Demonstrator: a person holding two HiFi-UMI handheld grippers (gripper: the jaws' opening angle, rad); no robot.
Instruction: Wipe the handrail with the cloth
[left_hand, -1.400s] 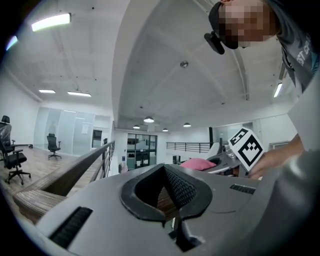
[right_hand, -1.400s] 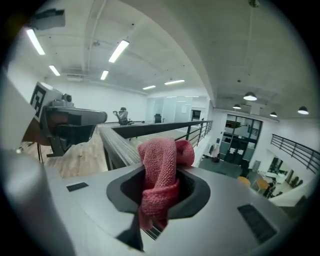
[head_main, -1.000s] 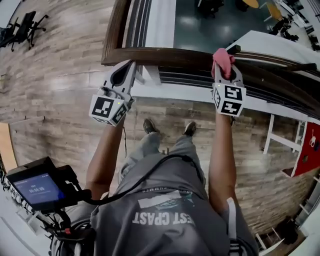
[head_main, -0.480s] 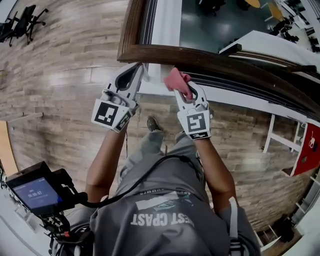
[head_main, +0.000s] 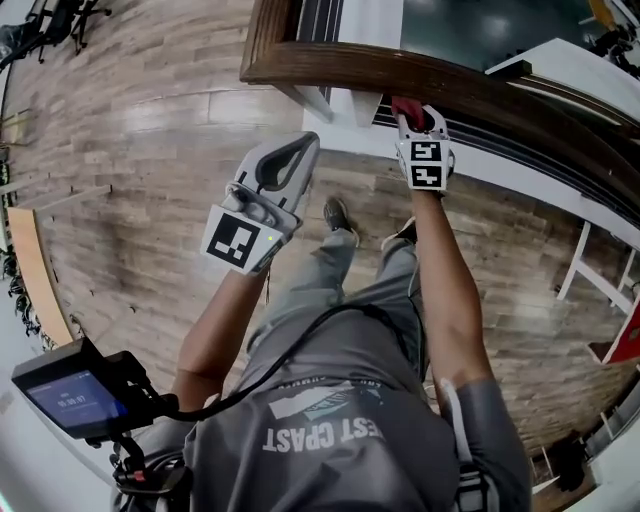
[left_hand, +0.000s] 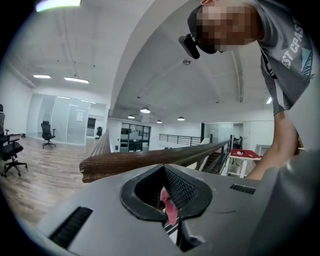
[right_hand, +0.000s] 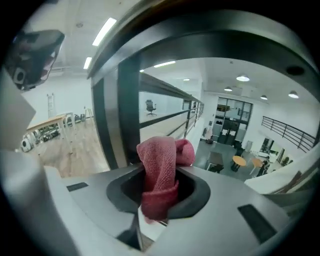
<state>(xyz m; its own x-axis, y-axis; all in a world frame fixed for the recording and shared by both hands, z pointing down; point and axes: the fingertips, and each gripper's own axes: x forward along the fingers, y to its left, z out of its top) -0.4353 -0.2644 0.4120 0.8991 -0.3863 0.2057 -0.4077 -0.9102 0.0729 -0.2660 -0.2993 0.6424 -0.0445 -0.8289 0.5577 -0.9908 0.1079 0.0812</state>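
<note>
Head view shows the right tool (head_main: 418, 124) clenched on the red cloth (head_main: 408, 105), which presses against the near edge of the dark wooden handrail (head_main: 480, 88), a little right of its corner. Right gripper view has the cloth bunched between the jaws and standing up past them, under the rail. The left tool (head_main: 306, 147) hangs near the handrail without touching it, over the plank floor (head_main: 140, 200). Its jaws are closed together, with a thin pink strip (left_hand: 169, 207) showing in their gap.
</note>
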